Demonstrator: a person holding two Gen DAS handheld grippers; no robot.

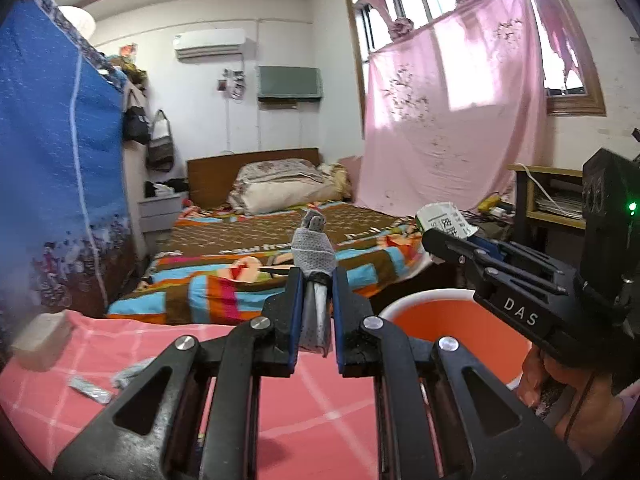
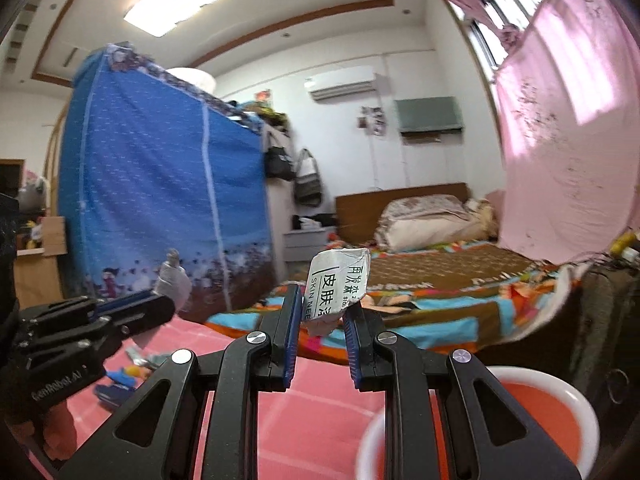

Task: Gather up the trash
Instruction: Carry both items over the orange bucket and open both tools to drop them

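My left gripper (image 1: pixel 314 280) is shut on a grey crumpled wrapper (image 1: pixel 314 250) and holds it upright above the pink checked table (image 1: pixel 280 408). My right gripper (image 2: pixel 322 308) is shut on a white crumpled packet with black print (image 2: pixel 338 284). In the left wrist view the right gripper (image 1: pixel 434 240) holds that white packet (image 1: pixel 442 218) above the far rim of the orange bin with a white rim (image 1: pixel 448 320). The bin also shows at the lower right of the right wrist view (image 2: pixel 560 412). The left gripper with its grey wrapper (image 2: pixel 174 280) shows at the left there.
More trash lies on the table: a grey strip (image 1: pixel 90 390) and a crumpled grey piece (image 1: pixel 128 376), and several small colourful scraps (image 2: pixel 124 376). A pale box (image 1: pixel 40 340) stands at the table's left edge. A bed (image 1: pixel 280 248), a blue wardrobe (image 1: pixel 60 160) and a wooden desk (image 1: pixel 552 200) lie beyond.
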